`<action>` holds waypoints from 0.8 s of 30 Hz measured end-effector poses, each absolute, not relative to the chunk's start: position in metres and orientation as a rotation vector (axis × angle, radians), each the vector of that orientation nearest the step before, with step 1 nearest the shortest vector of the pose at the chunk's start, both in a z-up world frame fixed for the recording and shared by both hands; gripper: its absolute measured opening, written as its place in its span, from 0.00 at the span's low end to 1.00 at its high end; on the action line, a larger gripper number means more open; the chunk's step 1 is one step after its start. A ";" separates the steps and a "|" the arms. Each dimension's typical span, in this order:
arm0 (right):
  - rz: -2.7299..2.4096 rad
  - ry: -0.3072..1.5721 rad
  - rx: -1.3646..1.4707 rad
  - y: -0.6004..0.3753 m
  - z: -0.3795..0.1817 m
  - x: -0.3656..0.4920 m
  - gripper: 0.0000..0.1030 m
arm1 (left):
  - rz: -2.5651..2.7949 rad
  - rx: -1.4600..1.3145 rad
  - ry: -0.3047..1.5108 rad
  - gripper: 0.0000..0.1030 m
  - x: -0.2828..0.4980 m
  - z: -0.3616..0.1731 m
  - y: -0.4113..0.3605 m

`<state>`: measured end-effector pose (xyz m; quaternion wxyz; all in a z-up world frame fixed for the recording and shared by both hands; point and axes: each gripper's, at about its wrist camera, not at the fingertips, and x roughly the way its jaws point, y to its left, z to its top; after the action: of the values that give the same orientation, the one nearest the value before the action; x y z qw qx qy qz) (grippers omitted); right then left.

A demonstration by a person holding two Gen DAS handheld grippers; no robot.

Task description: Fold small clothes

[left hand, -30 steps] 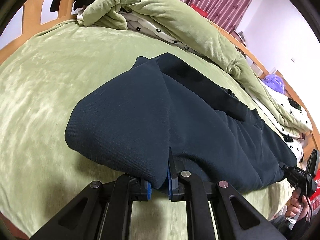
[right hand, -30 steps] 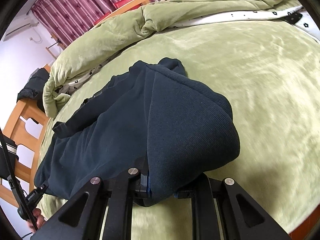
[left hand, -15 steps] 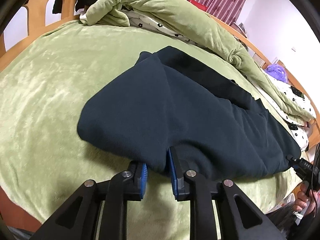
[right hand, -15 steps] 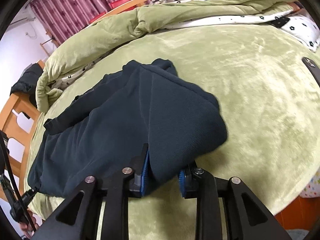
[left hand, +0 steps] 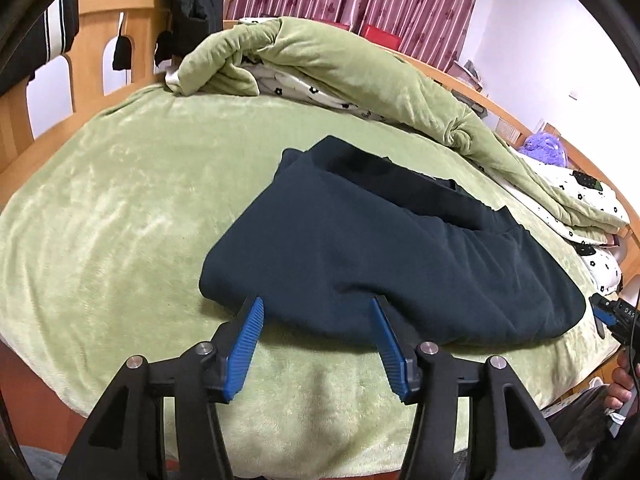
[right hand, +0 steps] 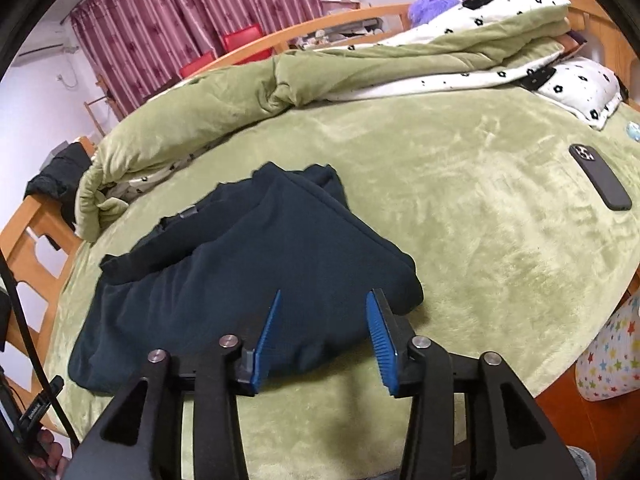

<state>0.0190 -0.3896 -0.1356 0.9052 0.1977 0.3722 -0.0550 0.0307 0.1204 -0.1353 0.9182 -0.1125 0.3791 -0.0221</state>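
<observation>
Left gripper (left hand: 318, 306): you are holding it with its jaws parted; they have just been opening, and the blue pads (left hand: 245, 350) are pressing on nothing. The near hem of the garment (left hand: 360, 256) is lying in the gap at the tips, loose.
Right gripper (right hand: 324, 300): you are holding it parted too, its jaws having just been opening; the garment's (right hand: 256, 280) near edge is sitting between the pads (right hand: 382, 344), untouched by them.
Garment: dark navy, folded over itself, it is lying flat on the green bed (left hand: 120, 208), close to the edge nearest you.
Duvet (left hand: 340, 76): it is lying bunched along the far side of the bed, apart from the garment.
Phone (right hand: 600, 176): it is lying face down on the bed, well to the right of the garment.
</observation>
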 end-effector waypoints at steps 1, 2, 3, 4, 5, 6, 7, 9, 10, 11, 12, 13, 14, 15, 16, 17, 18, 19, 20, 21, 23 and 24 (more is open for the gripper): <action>-0.107 0.767 0.397 -0.388 -0.133 0.019 0.44 | -0.039 -0.227 0.784 0.51 0.032 -0.134 0.120; -0.105 0.766 0.379 -0.385 -0.130 0.020 0.44 | -0.037 -0.225 0.788 0.51 0.035 -0.131 0.119; -0.104 0.765 0.365 -0.382 -0.127 0.021 0.44 | -0.045 -0.222 0.783 0.51 0.039 -0.127 0.118; -0.099 0.763 0.353 -0.379 -0.125 0.023 0.44 | -0.047 -0.216 0.777 0.51 0.042 -0.124 0.117; -0.091 0.762 0.343 -0.376 -0.122 0.024 0.44 | -0.048 -0.211 0.770 0.51 0.045 -0.121 0.116; -0.082 0.759 0.329 -0.372 -0.118 0.025 0.44 | -0.057 -0.209 0.760 0.51 0.050 -0.116 0.115; -0.074 0.753 0.319 -0.368 -0.115 0.025 0.44 | -0.068 -0.211 0.752 0.51 0.055 -0.113 0.114; -0.061 0.742 0.311 -0.361 -0.110 0.026 0.44 | -0.075 -0.228 0.748 0.51 0.065 -0.107 0.112; -0.055 0.740 0.306 -0.359 -0.108 0.026 0.44 | -0.085 -0.245 0.748 0.51 0.070 -0.105 0.111; -0.050 0.736 0.298 -0.355 -0.106 0.027 0.44 | -0.097 -0.261 0.749 0.50 0.076 -0.104 0.110; -0.051 0.732 0.291 -0.352 -0.104 0.028 0.44 | -0.106 -0.268 0.749 0.50 0.079 -0.103 0.109; -0.055 0.730 0.284 -0.350 -0.103 0.028 0.44 | -0.113 -0.273 0.748 0.50 0.083 -0.101 0.107; -0.057 0.728 0.279 -0.347 -0.102 0.028 0.44 | -0.114 -0.273 0.749 0.50 0.089 -0.098 0.105; -0.058 0.728 0.272 -0.345 -0.101 0.029 0.44 | -0.120 -0.276 0.750 0.50 0.094 -0.095 0.103; -0.059 0.730 0.268 -0.344 -0.100 0.030 0.44 | -0.124 -0.279 0.752 0.50 0.098 -0.093 0.102; -0.059 0.732 0.265 -0.343 -0.099 0.031 0.44 | -0.128 -0.282 0.756 0.50 0.102 -0.090 0.101; -0.058 0.735 0.261 -0.343 -0.097 0.032 0.44 | -0.140 -0.287 0.756 0.50 0.106 -0.087 0.099; -0.059 0.735 0.258 -0.342 -0.095 0.033 0.44 | -0.153 -0.289 0.754 0.49 0.110 -0.084 0.097; -0.060 0.733 0.257 -0.342 -0.094 0.034 0.44 | -0.161 -0.280 0.756 0.50 0.113 -0.081 0.095; -0.062 0.730 0.256 -0.341 -0.092 0.035 0.44 | -0.165 -0.264 0.760 0.50 0.117 -0.079 0.092; -0.063 0.728 0.259 -0.341 -0.090 0.039 0.44 | -0.173 -0.236 0.773 0.50 0.124 -0.077 0.088; -0.062 0.730 0.261 -0.340 -0.089 0.043 0.44 | -0.173 -0.227 0.781 0.50 0.126 -0.077 0.088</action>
<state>0.0425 -0.3398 -0.0892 0.9253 0.1272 0.3560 -0.0300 0.1262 0.0878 -0.0771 0.9149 -0.1101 0.3791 -0.0838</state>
